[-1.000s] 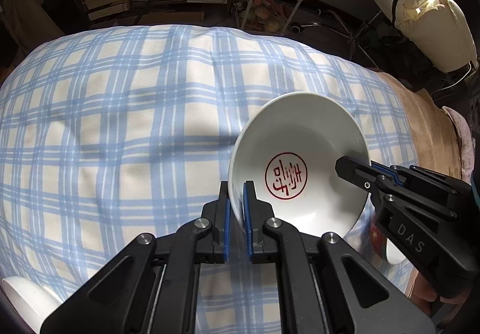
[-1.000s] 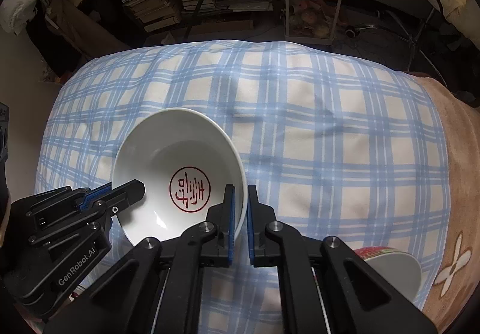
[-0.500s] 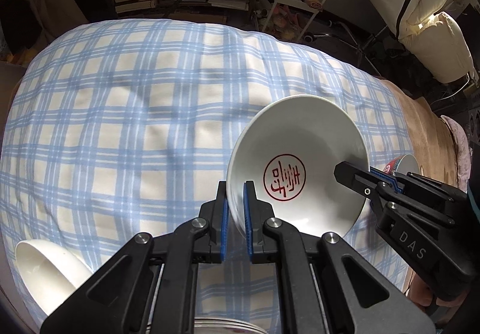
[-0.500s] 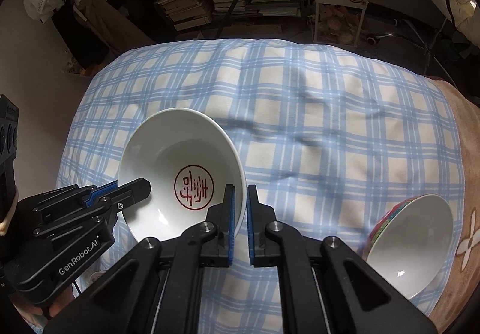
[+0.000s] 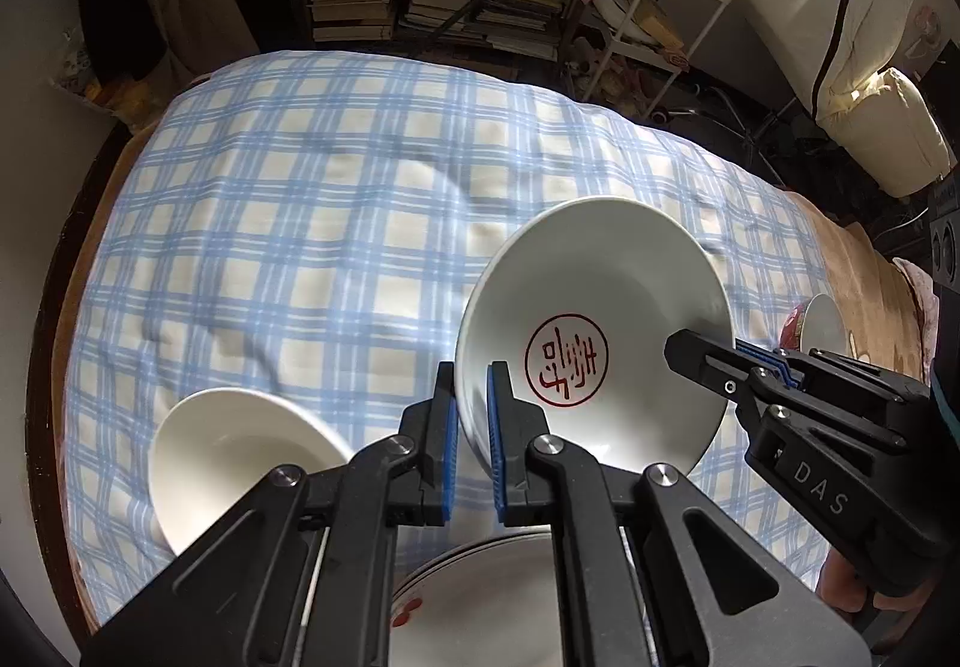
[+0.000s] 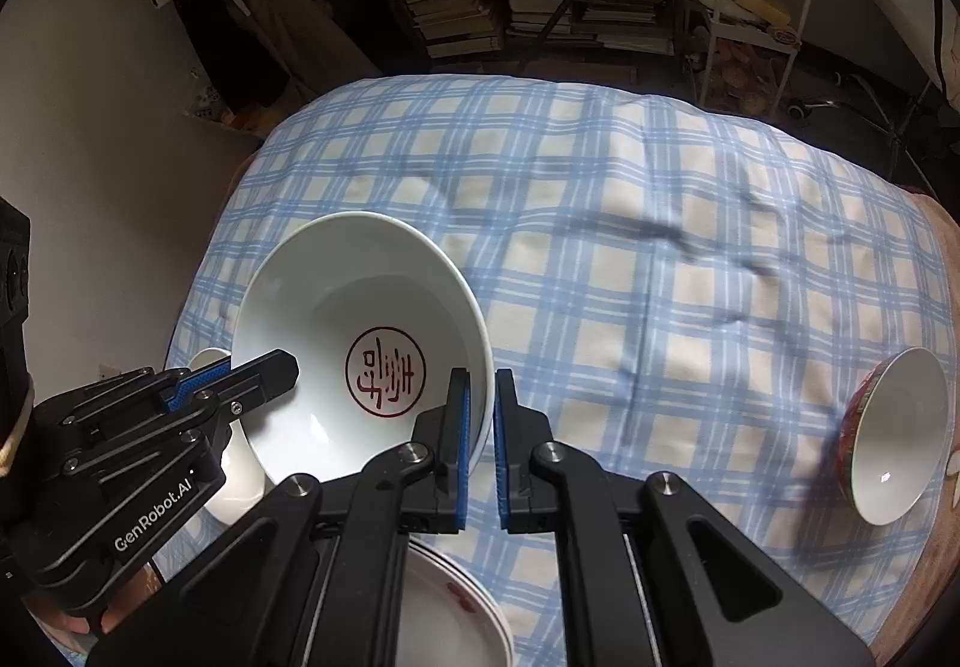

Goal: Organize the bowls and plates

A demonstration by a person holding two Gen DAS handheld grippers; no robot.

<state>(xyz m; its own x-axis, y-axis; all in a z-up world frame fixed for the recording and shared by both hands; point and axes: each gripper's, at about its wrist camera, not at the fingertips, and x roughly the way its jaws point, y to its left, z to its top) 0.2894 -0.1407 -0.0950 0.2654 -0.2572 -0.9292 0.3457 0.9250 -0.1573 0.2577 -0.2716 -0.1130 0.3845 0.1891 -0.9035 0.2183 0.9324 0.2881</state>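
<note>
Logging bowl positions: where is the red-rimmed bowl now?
In the right wrist view, the red-rimmed bowl lies tipped on the checked cloth at the far right, apart from the stamped bowl both grippers hold.

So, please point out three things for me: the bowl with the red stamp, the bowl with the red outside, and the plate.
Stamped bowl [image 5: 630, 271]: left wrist view, inner wall above the stamp.
Red-sided bowl [image 6: 894, 433]: right wrist view, white inside.
Plate [image 5: 480, 601]: left wrist view, bare white middle.

"DAS" marks the right gripper [image 5: 699, 361]; "GenRobot.AI" the left gripper [image 6: 264, 373]; between them, a red seal, unreadable, inside the white bowl [image 5: 630, 277].
</note>
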